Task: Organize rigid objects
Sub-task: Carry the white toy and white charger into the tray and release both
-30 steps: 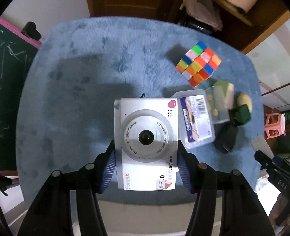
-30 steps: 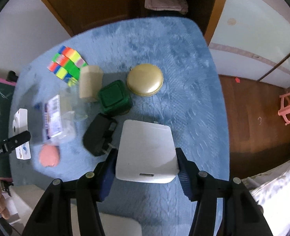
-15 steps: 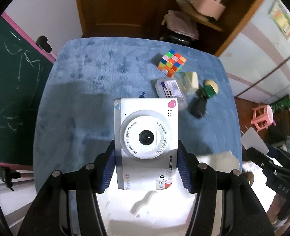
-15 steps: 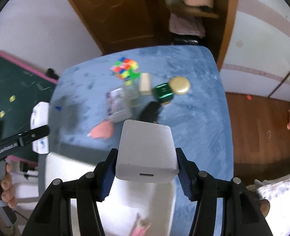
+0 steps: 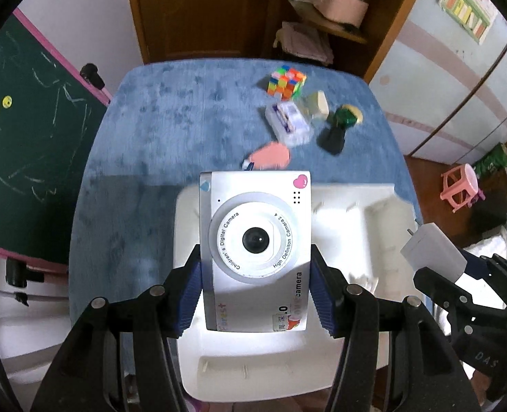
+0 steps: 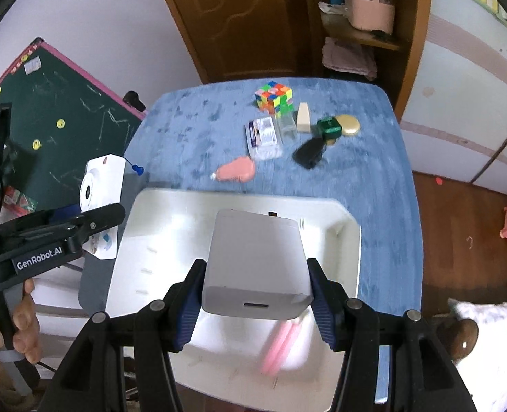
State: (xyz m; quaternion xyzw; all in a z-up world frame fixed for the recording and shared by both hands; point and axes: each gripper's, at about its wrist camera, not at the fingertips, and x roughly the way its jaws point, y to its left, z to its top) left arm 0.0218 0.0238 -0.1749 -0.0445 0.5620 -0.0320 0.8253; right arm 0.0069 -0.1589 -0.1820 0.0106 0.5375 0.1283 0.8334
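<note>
Grip is kept by both tools at this moment. The left gripper [image 5: 256, 295] is closed on a white children's digital camera [image 5: 256, 250], whose sides are pressed by the blue pads [image 5: 188, 293], with the lens turned toward the wrist view. The camera is held in the air above the left part of a white tray [image 5: 356, 213]. The right gripper [image 6: 256, 304] is clamped on a white charger block [image 6: 256, 264], its port facing the wrist view, and the block is held above the middle of the same tray [image 6: 351, 240]. A blurred pink item [image 6: 282, 346] is seen lying inside the tray, below the charger; what it is cannot be told.

The tray is set at the near edge of a table covered in blue cloth [image 6: 383, 178]. On the far part of the cloth a group of things is left: a colourful puzzle cube [image 6: 274, 99], a clear plastic box with a label [image 6: 263, 137], a beige wedge [image 6: 303, 116], a green block [image 6: 329, 127] touching a round gold lid [image 6: 347, 125], a black adapter [image 6: 310, 152], and a pink object [image 6: 236, 170] nearest the tray. The cube is placed farthest away, and the clear box lies between it and the pink object.

In the right wrist view the left gripper [image 6: 92, 219] with the camera [image 6: 100, 185] is seen at the tray's left side. A green chalkboard [image 6: 57, 127] with a pink frame is seen leaning to the left of the table.
</note>
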